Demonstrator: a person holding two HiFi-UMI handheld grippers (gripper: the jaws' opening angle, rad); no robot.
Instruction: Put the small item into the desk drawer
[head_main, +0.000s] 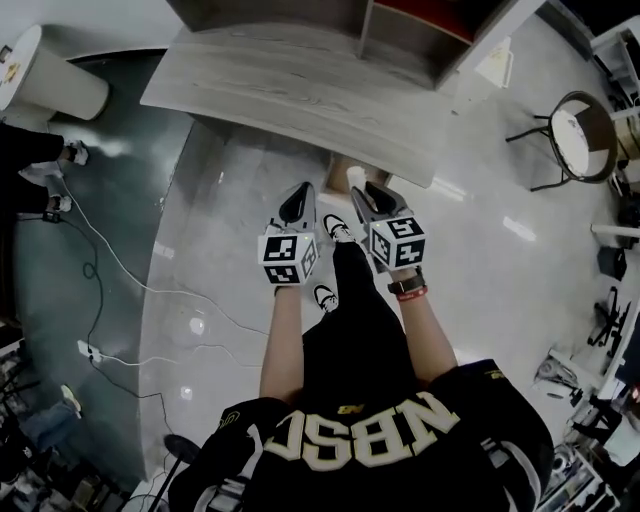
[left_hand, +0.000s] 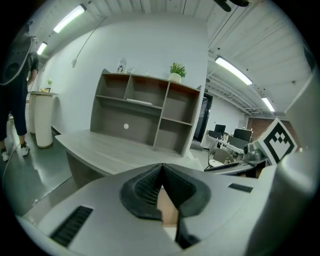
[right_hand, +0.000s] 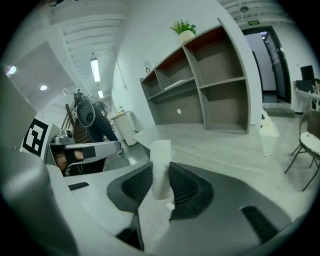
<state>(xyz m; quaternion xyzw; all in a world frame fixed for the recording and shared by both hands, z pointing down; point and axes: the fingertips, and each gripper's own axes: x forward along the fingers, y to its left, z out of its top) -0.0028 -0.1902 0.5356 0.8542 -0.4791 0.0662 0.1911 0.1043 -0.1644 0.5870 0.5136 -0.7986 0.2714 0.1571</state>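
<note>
- Pinched upright between the pads of the right gripper (head_main: 366, 192): the small item (right_hand: 160, 167), a white roll, with its top poking above the tips.
- Hangs in the air over the pale floor, near the front edge of the desk (head_main: 300, 90), not resting on it.
- At the left gripper (head_main: 297, 197): tips pressed together, nothing between them. Level with the right gripper and just beside it, not touching.
- Both bare forearms reaching forward and down from the body. On the right wrist, a dark watch (head_main: 407, 285) with a red band next to it.
- Black-and-white square markers on each gripper's cube.
- Across the black shirt (head_main: 360, 440), big pale letters, upside down to the head view, looking like "NBSC".
- At the back of the desk, a shelf unit (left_hand: 145, 110) with open compartments, mostly bare, and one flat pale thing on a middle shelf.
- On top of the shelf unit, a potted plant (left_hand: 176, 72) in a white pot.
</note>
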